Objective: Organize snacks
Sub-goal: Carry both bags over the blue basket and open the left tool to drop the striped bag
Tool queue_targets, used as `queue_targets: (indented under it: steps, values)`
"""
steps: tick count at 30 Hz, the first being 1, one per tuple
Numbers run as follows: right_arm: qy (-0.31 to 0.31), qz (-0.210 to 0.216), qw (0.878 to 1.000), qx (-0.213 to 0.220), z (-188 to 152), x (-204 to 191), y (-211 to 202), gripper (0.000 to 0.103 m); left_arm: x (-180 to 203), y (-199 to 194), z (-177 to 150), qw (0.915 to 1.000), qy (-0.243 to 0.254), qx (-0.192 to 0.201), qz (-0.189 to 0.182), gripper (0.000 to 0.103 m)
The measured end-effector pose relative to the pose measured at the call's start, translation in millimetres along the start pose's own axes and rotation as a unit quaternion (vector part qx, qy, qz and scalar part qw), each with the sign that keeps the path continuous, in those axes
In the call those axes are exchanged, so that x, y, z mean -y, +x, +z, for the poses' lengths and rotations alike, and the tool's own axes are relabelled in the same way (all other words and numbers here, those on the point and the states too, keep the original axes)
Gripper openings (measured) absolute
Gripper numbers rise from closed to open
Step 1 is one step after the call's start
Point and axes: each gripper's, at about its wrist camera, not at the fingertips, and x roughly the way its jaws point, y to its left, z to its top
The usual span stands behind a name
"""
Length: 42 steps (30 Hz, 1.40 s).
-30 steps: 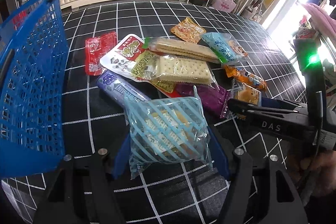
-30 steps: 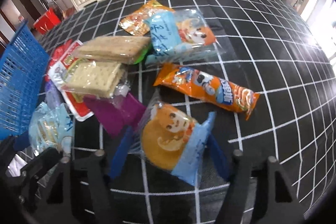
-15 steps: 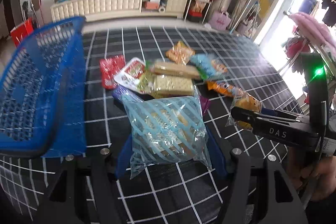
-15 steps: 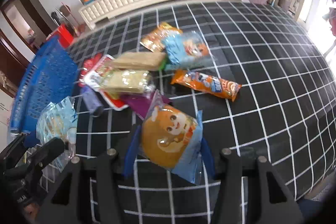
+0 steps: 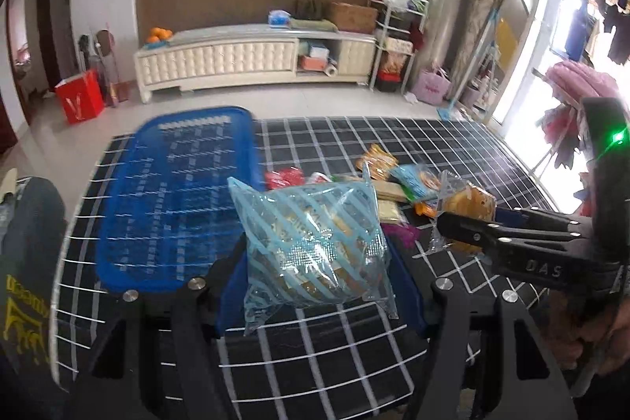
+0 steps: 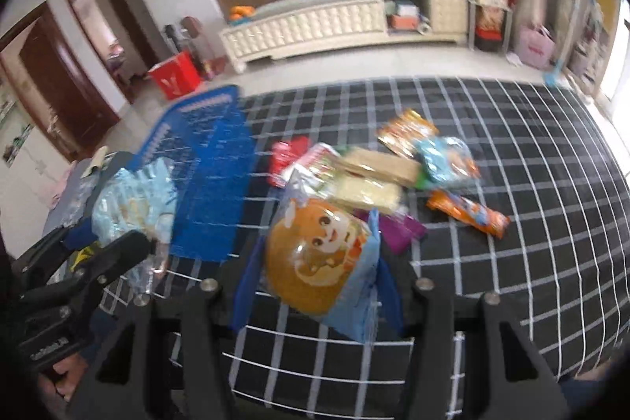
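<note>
My left gripper [image 5: 321, 264] is shut on a clear bag with pale blue stripes [image 5: 313, 239], held above the table just right of the blue mesh basket [image 5: 173, 199]. My right gripper [image 6: 315, 274] is shut on an orange and blue bag with a cartoon face [image 6: 319, 258], also lifted off the table. The left wrist view shows the right gripper [image 5: 523, 243] at the right, with that bag [image 5: 468, 203] at its tip. In the right wrist view the left gripper [image 6: 90, 262] and the striped bag [image 6: 130, 207] sit at the left, over the basket [image 6: 208, 176].
Several snack packs lie in a heap on the black grid-pattern table [image 6: 512, 160]: cracker packs [image 6: 374, 176], a red pack [image 6: 287, 156], an orange pack [image 6: 468, 213], a purple pack [image 6: 401, 231]. A cream cabinet [image 5: 236, 61] stands on the floor behind. A dark sleeve [image 5: 27, 262] is at the left.
Both grippers have risen well above the table, each carrying its bag. The snack heap now lies farther below, and the basket is seen from above.
</note>
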Motion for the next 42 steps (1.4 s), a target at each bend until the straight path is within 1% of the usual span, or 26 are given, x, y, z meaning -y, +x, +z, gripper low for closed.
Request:
queue_targets:
  steps: [5,8,10,14,17,19,25,30,32,35,39,42]
  values:
    - [-0.047,0.016,0.999,0.015,17.2,-47.1,0.4,0.058,-38.3,-16.1,11.4,0.9992,0.002,0.014,0.038,0.063]
    - [-0.057,0.034,0.998,0.013,26.5,-71.0,8.3,0.058,-59.1,-19.0,20.5,0.9984,0.000,0.018,0.054,0.063]
    - [-0.057,0.041,0.998,0.009,31.2,-81.6,15.4,0.058,-73.4,-17.8,27.1,0.9981,-0.003,0.016,0.060,0.063]
    - [-0.066,0.061,0.996,0.002,38.7,-108.8,33.2,0.058,-89.4,-9.9,32.2,0.9977,0.003,0.011,0.067,0.063]
    - [-0.083,0.051,0.995,-0.003,41.6,-125.0,46.9,0.058,-102.4,3.0,30.7,0.9978,-0.001,-0.009,0.065,0.063]
    - [-0.085,0.048,0.995,-0.007,38.8,-127.7,51.0,0.058,-108.1,13.2,28.5,0.9981,0.000,-0.019,0.058,0.063]
    - [-0.078,0.025,0.996,-0.022,35.4,-126.8,63.6,0.058,-111.8,50.4,21.4,0.9964,0.001,-0.062,0.057,0.063]
    - [-0.069,0.019,0.997,-0.025,37.3,-114.8,63.2,0.058,-112.3,67.2,8.7,0.9928,0.003,-0.095,0.072,0.065]
    - [-0.067,0.019,0.997,-0.027,37.0,-113.0,62.5,0.058,-115.0,67.8,4.8,0.9924,-0.002,-0.096,0.076,0.066]
    - [-0.094,-0.008,0.996,-0.012,33.2,-121.2,56.7,0.058,-119.6,63.5,2.4,0.9932,-0.021,-0.095,0.065,0.068]
    - [-0.090,0.020,0.996,-0.021,31.3,-125.7,56.0,0.058,-118.4,56.8,0.7,0.9930,-0.023,-0.094,0.068,0.069]
    - [-0.089,0.022,0.996,-0.024,31.9,-126.6,56.5,0.058,-115.3,47.7,1.2,0.9933,-0.014,-0.088,0.074,0.069]
